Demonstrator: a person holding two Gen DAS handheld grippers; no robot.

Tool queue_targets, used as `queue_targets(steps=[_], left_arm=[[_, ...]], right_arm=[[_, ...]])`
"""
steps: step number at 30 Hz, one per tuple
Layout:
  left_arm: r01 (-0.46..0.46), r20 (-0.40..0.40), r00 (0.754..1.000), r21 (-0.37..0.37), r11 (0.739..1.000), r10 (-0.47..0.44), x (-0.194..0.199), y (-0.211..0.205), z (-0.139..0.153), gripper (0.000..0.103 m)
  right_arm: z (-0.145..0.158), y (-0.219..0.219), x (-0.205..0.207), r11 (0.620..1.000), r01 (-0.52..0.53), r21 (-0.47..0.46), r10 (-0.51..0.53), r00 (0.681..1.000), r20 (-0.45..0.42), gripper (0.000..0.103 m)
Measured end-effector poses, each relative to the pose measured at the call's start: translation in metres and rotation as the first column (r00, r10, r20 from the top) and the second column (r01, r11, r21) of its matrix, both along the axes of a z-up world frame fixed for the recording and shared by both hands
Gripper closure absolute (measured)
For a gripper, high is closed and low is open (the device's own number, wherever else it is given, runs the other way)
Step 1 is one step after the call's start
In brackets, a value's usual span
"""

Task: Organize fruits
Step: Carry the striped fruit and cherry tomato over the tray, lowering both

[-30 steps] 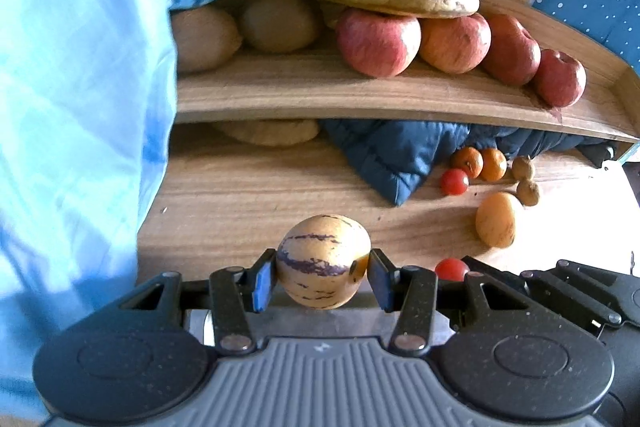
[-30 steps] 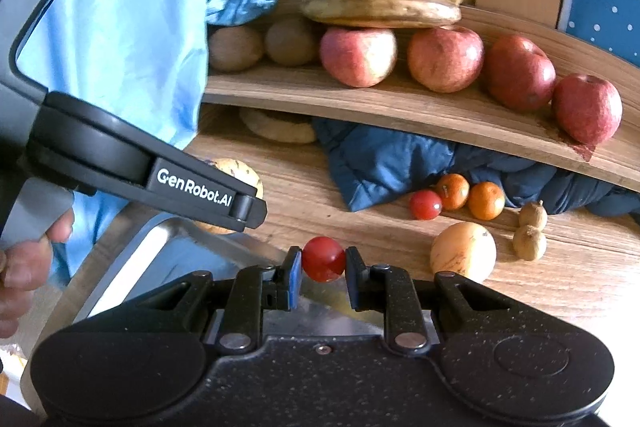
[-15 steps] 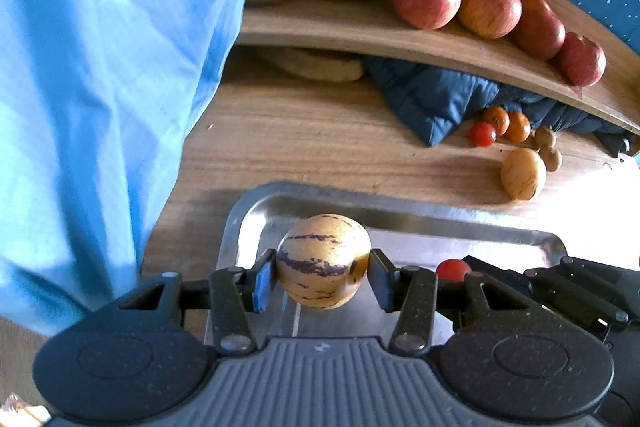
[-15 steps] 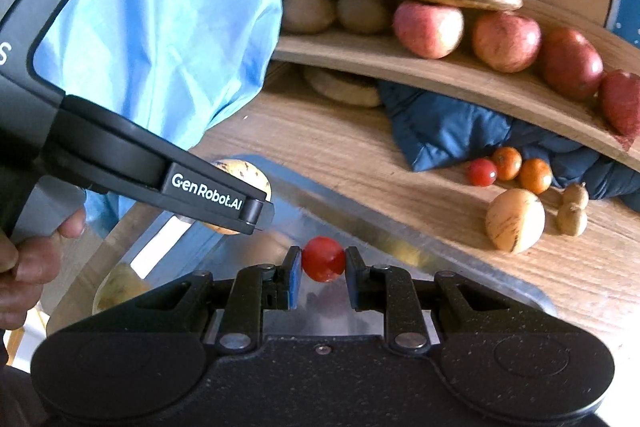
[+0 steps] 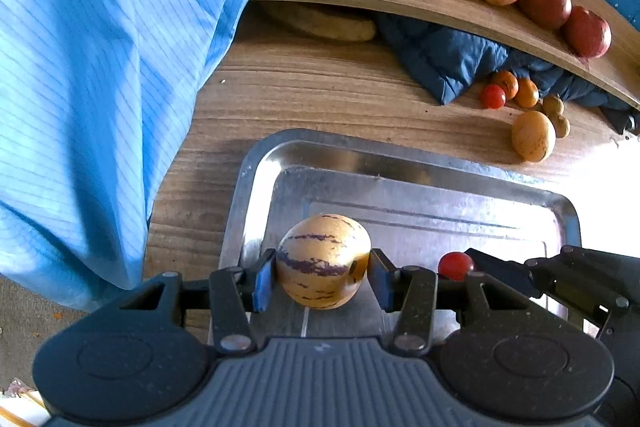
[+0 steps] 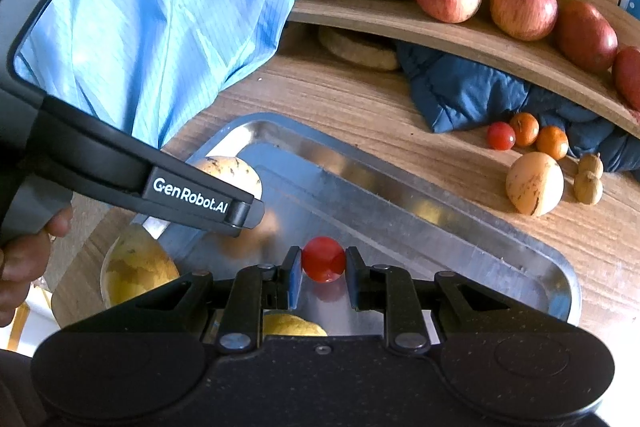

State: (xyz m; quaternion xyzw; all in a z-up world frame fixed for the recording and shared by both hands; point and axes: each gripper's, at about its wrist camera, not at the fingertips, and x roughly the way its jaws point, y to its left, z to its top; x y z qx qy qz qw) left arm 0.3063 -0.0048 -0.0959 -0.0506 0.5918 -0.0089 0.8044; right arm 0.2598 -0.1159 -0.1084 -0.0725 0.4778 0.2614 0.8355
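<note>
My left gripper (image 5: 322,277) is shut on a yellow striped melon (image 5: 322,260), held above the left part of a metal tray (image 5: 420,187). My right gripper (image 6: 323,273) is shut on a cherry tomato (image 6: 323,259) over the same metal tray (image 6: 400,203). From the left wrist view, the cherry tomato (image 5: 455,265) shows at the right, between the right gripper's fingers. In the right wrist view the left gripper's arm (image 6: 200,193) crosses from the left, half hiding the striped melon (image 6: 232,173).
On the wooden table lie a plain yellow melon (image 6: 534,183), a tomato (image 6: 501,135), two small oranges (image 6: 552,142) and brown nuts (image 6: 588,183). A shelf (image 6: 440,27) carries apples, kiwis and bananas. Blue cloth (image 6: 140,19) hangs at left. Yellow fruit (image 6: 140,269) sits in a bowl beside the tray.
Both grippers have drawn back from the shelf with their fruit, and the metal tray has come into view beneath them. Their grips are unchanged.
</note>
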Motion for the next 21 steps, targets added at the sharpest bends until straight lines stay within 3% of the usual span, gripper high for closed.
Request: queue_targets(steps=[18, 21], left_arm=[[0.019, -0.013, 1.000, 0.019, 1.000, -0.019, -0.017, -0.008, -0.007, 0.050], [0.015, -0.006, 1.000, 0.020, 1.000, -0.015, -0.020, -0.009, -0.007, 0.050]], right_arm=[[0.004, -0.005, -0.010, 0.999, 0.031, -0.013, -0.031, 0.999, -0.017, 0.076], [0.005, -0.008, -0.012, 0.999, 0.036, -0.013, -0.037, 0.999, -0.011, 0.071]])
